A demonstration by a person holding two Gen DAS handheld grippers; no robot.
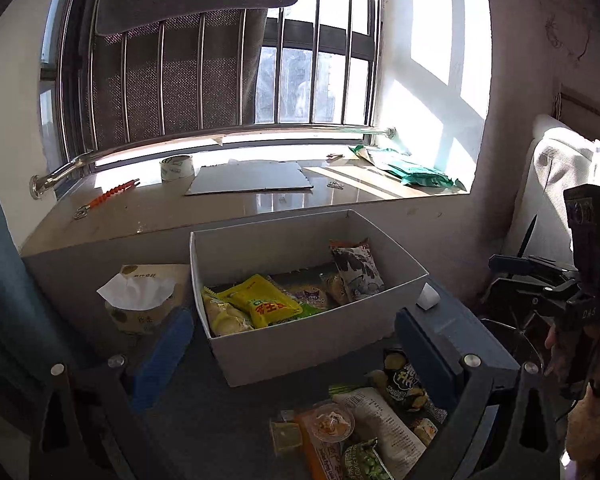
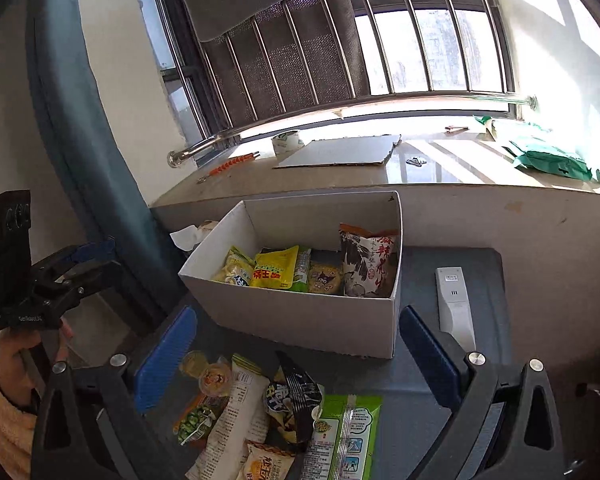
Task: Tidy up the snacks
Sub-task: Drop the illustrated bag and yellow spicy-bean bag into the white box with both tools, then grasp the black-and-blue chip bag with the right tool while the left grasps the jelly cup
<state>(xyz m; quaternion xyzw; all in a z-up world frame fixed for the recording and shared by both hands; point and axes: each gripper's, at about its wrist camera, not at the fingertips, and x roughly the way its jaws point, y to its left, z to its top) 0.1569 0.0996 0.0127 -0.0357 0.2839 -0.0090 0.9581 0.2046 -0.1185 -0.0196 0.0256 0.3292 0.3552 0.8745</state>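
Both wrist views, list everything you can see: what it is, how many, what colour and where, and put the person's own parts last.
box: one, white, open, on the grey table.
snack packets in the box: about five, yellow, green, one black-and-white.
loose snacks: a pile of roughly seven or eight, mixed colours, in front of the box.
remote: one, white, right of the box.
tissue pack: one, cream, left of the box.
tape roll: one, pale, on the sill.
cardboard sheet: one, grey, on the sill.
green bags: bundle, sill's right end.
left gripper: open, blue pads.
right gripper: open, blue pads.
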